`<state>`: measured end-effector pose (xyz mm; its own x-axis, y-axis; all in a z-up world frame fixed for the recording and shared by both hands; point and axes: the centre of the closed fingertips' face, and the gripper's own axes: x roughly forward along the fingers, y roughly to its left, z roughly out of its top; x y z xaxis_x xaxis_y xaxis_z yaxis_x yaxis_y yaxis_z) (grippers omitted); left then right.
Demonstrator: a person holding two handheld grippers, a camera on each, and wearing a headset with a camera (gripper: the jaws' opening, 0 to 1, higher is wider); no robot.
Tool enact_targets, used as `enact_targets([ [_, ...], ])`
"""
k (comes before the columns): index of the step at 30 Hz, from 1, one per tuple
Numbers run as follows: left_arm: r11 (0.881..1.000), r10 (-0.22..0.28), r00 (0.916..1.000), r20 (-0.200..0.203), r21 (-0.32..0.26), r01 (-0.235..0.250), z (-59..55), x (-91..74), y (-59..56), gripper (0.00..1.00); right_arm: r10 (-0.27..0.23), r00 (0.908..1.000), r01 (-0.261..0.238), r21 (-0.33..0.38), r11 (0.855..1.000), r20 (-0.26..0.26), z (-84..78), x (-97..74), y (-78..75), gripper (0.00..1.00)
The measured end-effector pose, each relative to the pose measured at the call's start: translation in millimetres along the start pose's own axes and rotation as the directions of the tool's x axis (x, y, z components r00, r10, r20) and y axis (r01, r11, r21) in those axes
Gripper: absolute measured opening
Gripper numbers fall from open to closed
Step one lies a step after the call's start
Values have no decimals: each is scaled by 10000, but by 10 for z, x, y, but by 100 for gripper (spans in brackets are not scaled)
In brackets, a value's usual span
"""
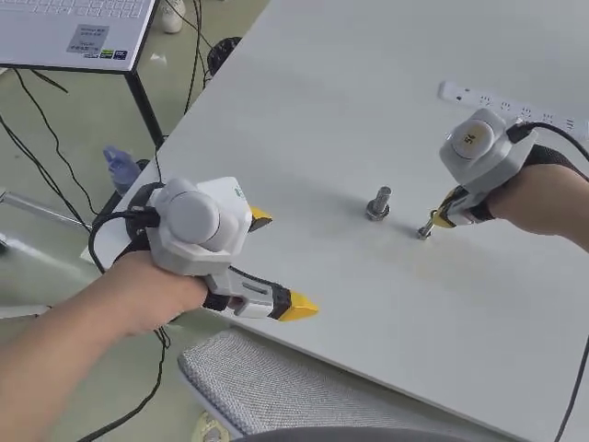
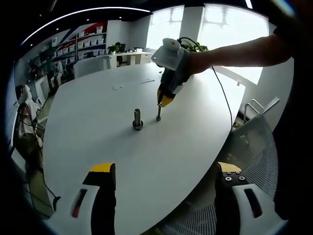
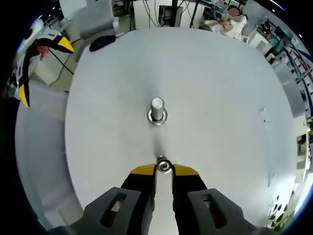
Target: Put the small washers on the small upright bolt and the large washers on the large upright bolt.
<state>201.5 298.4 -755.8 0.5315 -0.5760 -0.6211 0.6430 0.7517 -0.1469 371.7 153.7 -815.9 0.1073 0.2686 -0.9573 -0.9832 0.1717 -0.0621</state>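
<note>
Wide open, empty at lower left: left gripper (image 1: 281,262). Right gripper (image 3: 164,171) narrow around small bolt (image 1: 425,230) top, grip unclear. Large bolt (image 3: 157,108) seemingly finished.

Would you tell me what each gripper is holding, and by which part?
The left gripper is open, holding nothing. The right gripper pinches the small bolt at its top end.
</note>
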Motion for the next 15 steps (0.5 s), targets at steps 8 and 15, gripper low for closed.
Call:
enact_targets([
  [8, 10000, -31, 10000, 3, -30, 31, -2, 8, 19, 83, 93, 9999, -93, 27, 10000, -102, -6, 36, 29, 12],
  [15, 10000, -61, 10000, -38, -46, 60, -8, 17, 19, 83, 140, 9998, -140, 15, 9999, -158, -24, 84, 38, 12],
])
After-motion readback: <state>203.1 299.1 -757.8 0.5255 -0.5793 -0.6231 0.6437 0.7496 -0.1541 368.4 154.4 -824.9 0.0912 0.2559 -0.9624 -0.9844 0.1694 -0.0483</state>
